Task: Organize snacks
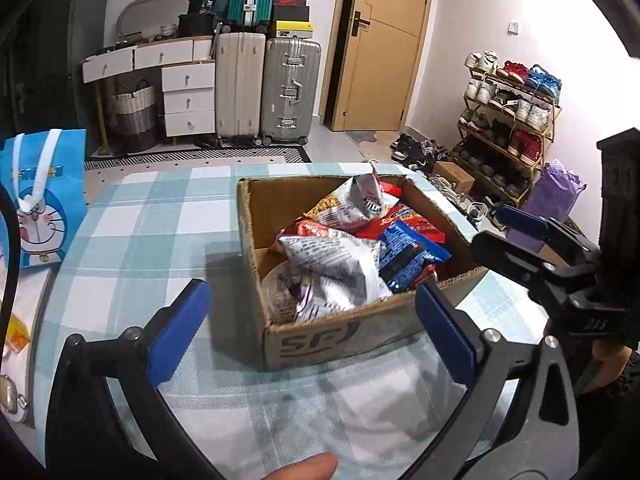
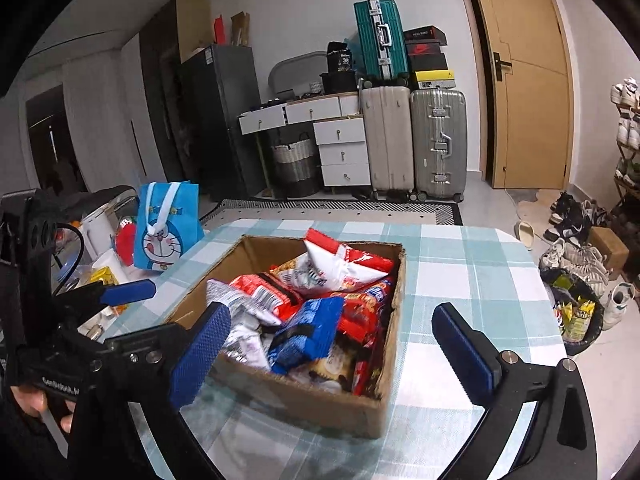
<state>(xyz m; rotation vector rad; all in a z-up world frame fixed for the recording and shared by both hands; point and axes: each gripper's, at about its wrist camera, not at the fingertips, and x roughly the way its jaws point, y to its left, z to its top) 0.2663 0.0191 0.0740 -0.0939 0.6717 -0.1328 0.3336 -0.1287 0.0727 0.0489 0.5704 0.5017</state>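
Note:
A brown cardboard box (image 1: 316, 340) stands on a table with a teal checked cloth (image 1: 144, 232). It holds several snack packets: white and silver ones (image 1: 336, 268), a blue one (image 1: 408, 256) and red ones (image 1: 404, 228). My left gripper (image 1: 316, 332) is open and empty, its fingers either side of the box's near wall. In the right wrist view my right gripper (image 2: 332, 356) is open and empty just in front of the box (image 2: 320, 404), above the blue packet (image 2: 308, 332). Each gripper shows in the other's view, the right one (image 1: 516, 232) and the left one (image 2: 124, 292).
A blue Doraemon bag (image 1: 40, 200) stands at the table's left edge, with small items (image 2: 100, 276) beside it. Suitcases (image 1: 264, 92), a drawer unit (image 1: 188, 96) and a door (image 1: 384, 44) are behind. A shoe rack (image 1: 508, 120) and a bin of wrappers (image 2: 576, 316) are on the right.

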